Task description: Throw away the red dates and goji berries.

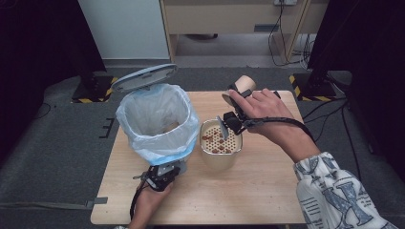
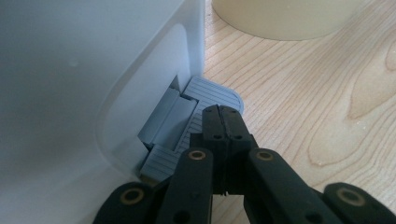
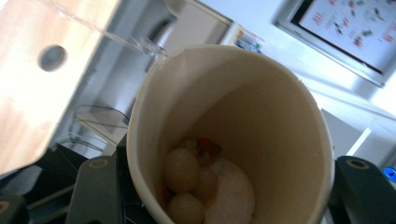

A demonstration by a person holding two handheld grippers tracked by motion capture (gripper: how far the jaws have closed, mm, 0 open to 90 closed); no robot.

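A white pedal bin lined with a clear bag stands at the table's left, its grey lid raised. My left gripper is shut, and its closed tips rest on the bin's grey ribbed pedal. My right gripper is shut on a paper cup, tilted above a beige container. The container's perforated insert holds brownish bits. In the right gripper view the cup sits between the jaws of the right gripper, with several pale balls at its bottom.
The wooden table has bare room in front of and to the right of the container. Beyond its far edge are dark stands with hazard-striped bases and cables on the floor.
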